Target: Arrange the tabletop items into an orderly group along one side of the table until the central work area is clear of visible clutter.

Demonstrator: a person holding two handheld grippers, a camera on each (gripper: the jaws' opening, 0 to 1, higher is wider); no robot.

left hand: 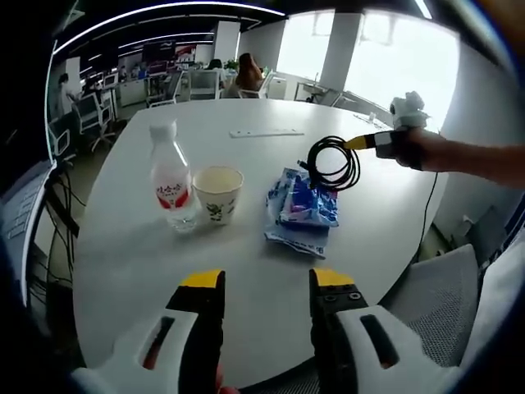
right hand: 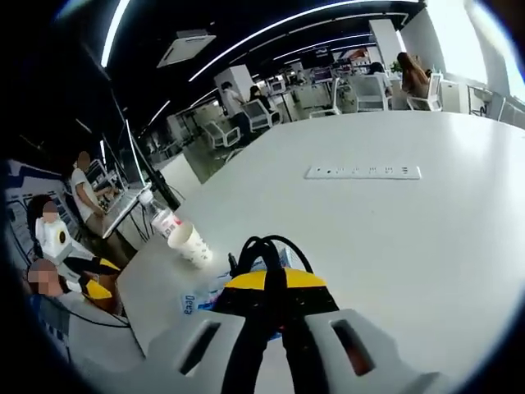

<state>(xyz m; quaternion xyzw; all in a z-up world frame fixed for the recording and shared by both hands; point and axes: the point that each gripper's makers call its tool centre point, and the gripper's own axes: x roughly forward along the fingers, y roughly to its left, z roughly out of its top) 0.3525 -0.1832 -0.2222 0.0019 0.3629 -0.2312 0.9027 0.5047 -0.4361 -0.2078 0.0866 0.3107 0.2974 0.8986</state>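
The right gripper (left hand: 367,141) is clenched on a coil of black cable (left hand: 332,163), which hangs from its yellow-tipped jaws above the round white desk (left hand: 131,263), at the far right of the blue and white plastic packets (left hand: 302,208). In the right gripper view the same loops rise between the shut jaws of that gripper (right hand: 275,283), so the grip looks to be on only 1 or 2 strands.

The main risk, as I judge it, is the coil unwinding: held by a few strands, the rest of the loop could slip free and drape across the packets or sweep into the white paper cup with a leaf print (left hand: 217,193), which stands just right of the clear plastic water bottle with a red label (left hand: 171,182). The cup would tip easily if a swinging cable end caught it, and I cannot tell whether it holds liquid. A fast move toward the group would make that more likely.

The right hand (left hand: 414,148) reaches in from the right, forearm roughly level, the gripper pointing left across the desk. The left gripper (left hand: 267,283) is released, its 2 jaws spread wide and empty, hovering low over the near edge and aimed at the gap between cup and packets. A white power strip (left hand: 266,132) lies flat at the far side.
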